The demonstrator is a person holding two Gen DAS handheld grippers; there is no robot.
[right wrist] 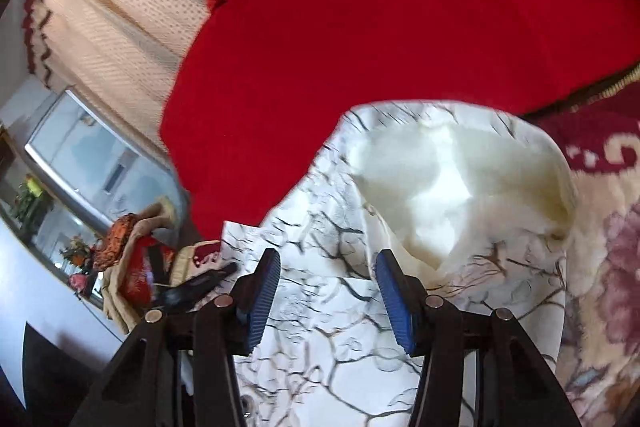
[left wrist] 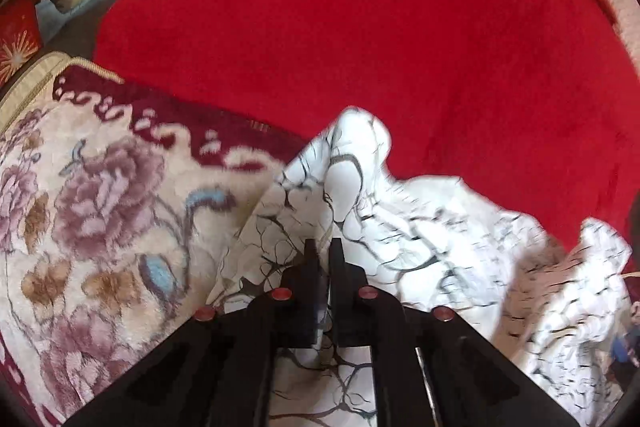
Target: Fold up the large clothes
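Lying crumpled on a red blanket beside a floral rug, white garment with black branching print was blurred by motion, left gripper pressed together on its fabric, right gripper held spread above it, edges cut off below.

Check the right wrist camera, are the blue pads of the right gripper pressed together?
No, the right gripper stands open, with its two blue pads well apart above the white branch-patterned garment.
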